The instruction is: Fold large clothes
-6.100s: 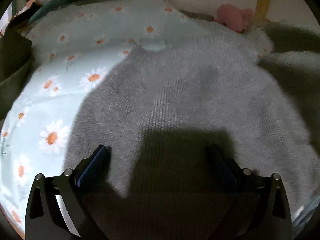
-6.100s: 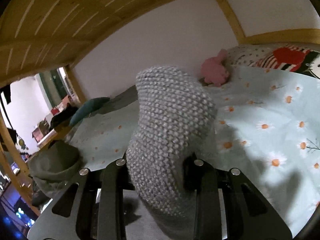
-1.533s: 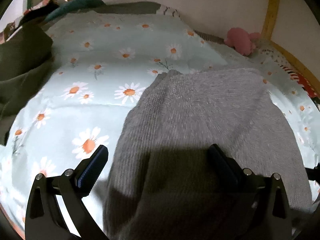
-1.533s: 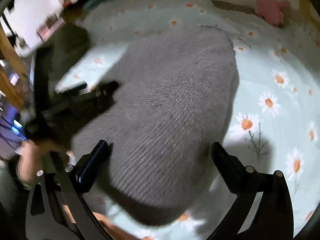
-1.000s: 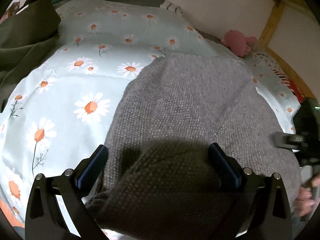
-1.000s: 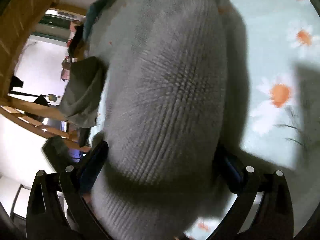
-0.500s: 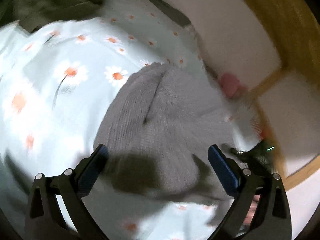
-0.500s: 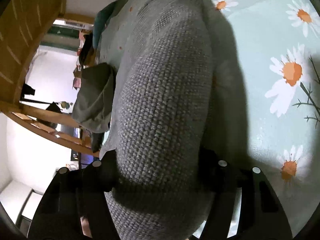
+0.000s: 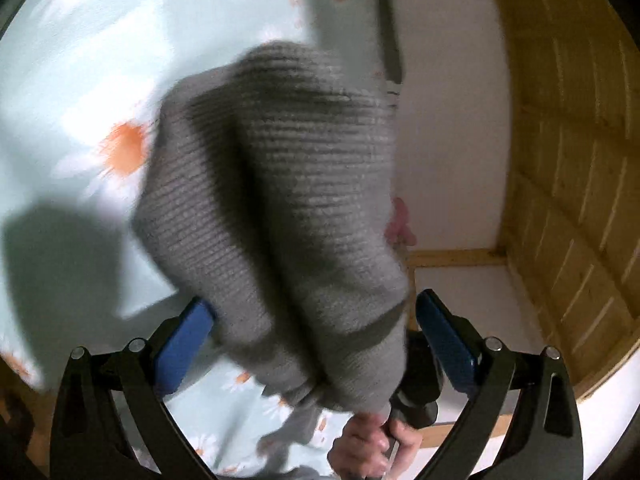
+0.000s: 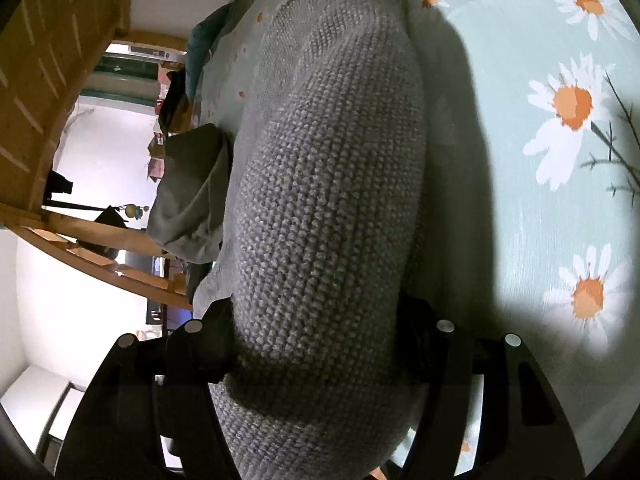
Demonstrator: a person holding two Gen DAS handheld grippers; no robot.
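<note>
Your right gripper [image 10: 316, 344] has its jaws clamped on the bunched grey knitted sweater [image 10: 332, 200]; the left gripper [image 9: 316, 336] jaws sit wide around it, over the daisy-print bed sheet [image 10: 560, 160].

Left gripper [image 9: 312, 324]: black skeletal frame, silver screws at the pivots, blue pads on the jaws. Right gripper [image 10: 316, 344]: matching black frame, silver screws. Bare hand [image 9: 372, 446] visible, no sleeve.
</note>
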